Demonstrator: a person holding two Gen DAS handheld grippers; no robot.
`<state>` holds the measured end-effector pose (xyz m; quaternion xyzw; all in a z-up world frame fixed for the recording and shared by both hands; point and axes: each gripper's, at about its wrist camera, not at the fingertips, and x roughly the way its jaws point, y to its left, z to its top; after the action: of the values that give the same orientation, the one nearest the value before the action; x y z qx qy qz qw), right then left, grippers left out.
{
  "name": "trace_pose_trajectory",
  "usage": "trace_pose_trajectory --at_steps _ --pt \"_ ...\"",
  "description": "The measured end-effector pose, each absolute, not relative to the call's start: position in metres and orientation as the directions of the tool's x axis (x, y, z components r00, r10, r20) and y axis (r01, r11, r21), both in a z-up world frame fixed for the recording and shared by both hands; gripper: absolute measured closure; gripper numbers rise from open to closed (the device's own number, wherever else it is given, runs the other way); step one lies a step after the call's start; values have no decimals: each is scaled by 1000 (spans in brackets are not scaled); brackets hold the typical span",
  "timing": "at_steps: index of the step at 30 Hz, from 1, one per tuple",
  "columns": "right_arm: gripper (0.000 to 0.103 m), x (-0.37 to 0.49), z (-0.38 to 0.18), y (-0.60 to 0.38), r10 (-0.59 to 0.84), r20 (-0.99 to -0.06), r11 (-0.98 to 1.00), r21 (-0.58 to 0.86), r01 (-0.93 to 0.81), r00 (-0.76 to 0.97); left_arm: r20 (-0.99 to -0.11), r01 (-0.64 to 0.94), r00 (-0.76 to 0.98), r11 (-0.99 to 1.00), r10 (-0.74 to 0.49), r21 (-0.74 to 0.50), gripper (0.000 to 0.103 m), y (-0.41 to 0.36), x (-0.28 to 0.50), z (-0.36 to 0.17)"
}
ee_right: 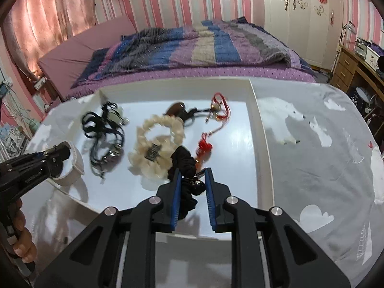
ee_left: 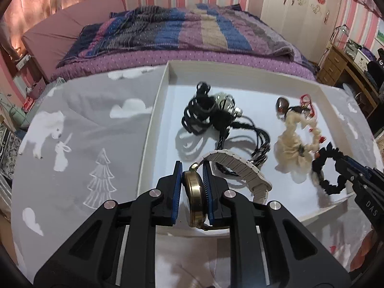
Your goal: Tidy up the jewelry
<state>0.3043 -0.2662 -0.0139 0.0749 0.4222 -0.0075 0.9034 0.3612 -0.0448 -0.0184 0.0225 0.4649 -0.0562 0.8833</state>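
We have a piece in each hand. Our left hand-held gripper [ee_left: 192, 180] is clenched on the watch [ee_left: 195, 199], pads pressed on its brass case, the pale band [ee_left: 240, 170] arching off to the right over the near edge of the tray [ee_left: 153, 129]. Our right hand-held gripper [ee_right: 193, 180] grasps the black scrunchie [ee_right: 183, 160]; a dark bead or charm hangs with it between the pads, though blur keeps us from saying just what it is.

The sorting looks barely begun. In the white tray, which sits on the grey cloth [ee_left: 84, 120] over the table, the rest lies loose and mixed: a black cord tangle [ee_left: 204, 112] with a metal piece at the left, a cream scrunchie [ee_right: 156, 139] in the middle, a brown stone pendant [ee_right: 176, 109] beyond it, and a red knotted cord [ee_right: 217, 110] to the right. Nothing lies outside the tray yet, so we judge that both held pieces are not yet placed and four or so remain.
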Motion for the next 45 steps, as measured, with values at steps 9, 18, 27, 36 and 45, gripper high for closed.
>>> trace_pose_trajectory --at_steps 9,18,27,36,45 --pt "83 319 -34 -264 4 -778 993 79 92 629 -831 92 555 996 -40 14 87 -54 379 -42" --pt "53 321 -39 -258 -50 -777 995 17 101 628 -809 83 588 996 -13 44 74 -57 375 -31" --pt "38 293 3 -253 -41 -729 997 16 77 684 -738 89 674 995 -22 51 16 -45 326 18" --pt "13 210 48 -246 -14 -648 996 60 69 761 -656 58 754 998 -22 33 3 -15 238 62" --pt "10 132 69 -235 11 -606 994 93 57 795 -621 -13 783 999 35 39 3 6 165 65"
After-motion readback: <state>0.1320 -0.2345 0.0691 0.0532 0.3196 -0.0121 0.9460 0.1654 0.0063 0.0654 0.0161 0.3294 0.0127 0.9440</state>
